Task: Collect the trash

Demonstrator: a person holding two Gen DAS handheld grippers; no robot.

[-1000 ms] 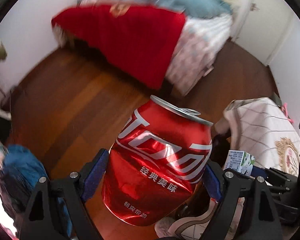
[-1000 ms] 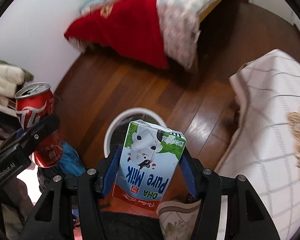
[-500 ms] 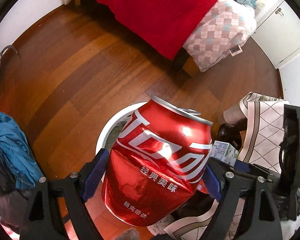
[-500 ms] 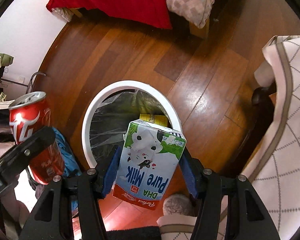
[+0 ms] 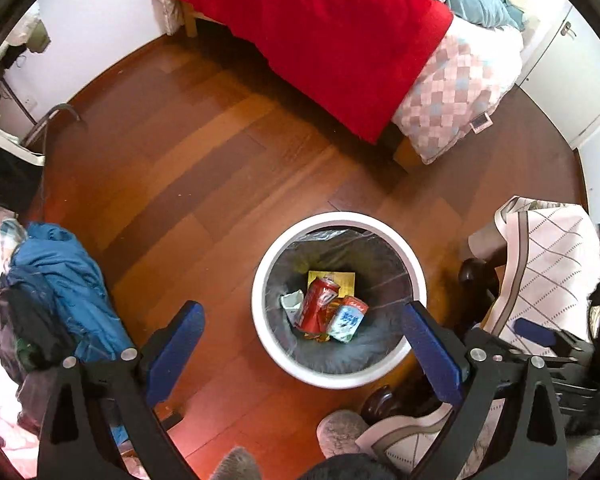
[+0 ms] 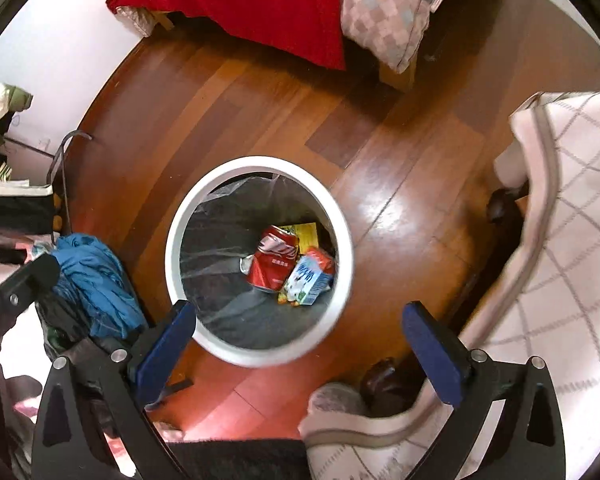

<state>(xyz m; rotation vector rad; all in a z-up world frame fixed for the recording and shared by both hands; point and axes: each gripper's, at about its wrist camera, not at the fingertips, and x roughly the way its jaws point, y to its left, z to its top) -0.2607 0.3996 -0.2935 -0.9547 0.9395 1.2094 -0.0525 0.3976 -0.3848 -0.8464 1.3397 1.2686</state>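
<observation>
While both grippers' fingers spread, nothing between | dented red can lies tilted in bin | milk carton beside it

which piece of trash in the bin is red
The dented red cola can, lying between the white-and-blue milk carton and a yellow packet.

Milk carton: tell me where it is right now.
In both wrist views the milk carton lies at the bottom of the white bin, leaning against the right side of the red can.
</observation>
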